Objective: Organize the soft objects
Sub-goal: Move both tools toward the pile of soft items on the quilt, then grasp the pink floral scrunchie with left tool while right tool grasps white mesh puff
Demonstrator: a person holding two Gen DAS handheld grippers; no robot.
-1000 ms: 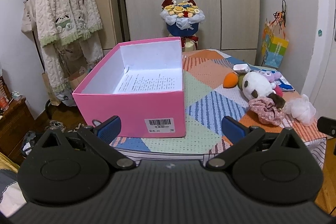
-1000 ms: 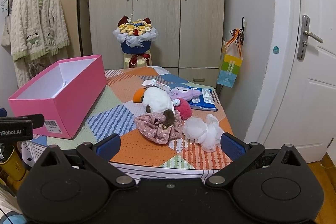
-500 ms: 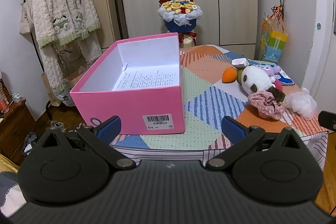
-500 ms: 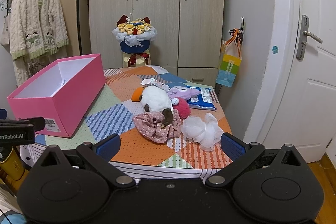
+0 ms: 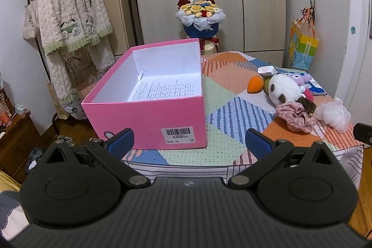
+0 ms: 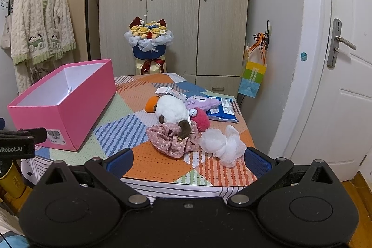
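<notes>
An open pink box with a printed sheet inside stands on the left of the patchwork table. On the right lies a heap of soft things: a white plush toy, a pink floral scrunchie, a white mesh puff, a purple plush and a red plush. My left gripper hangs open before the box's front wall. My right gripper is open, short of the scrunchie and puff. Both hold nothing.
A flower bouquet stands behind the table before the wardrobe. A fleecy robe hangs on a rack at left. A colourful paper bag hangs on the right wall beside a white door. A blue packet lies past the toys.
The left gripper has risen a little, so the box and table sit lower in its view. The right view has barely shifted. Both grippers stay open.
</notes>
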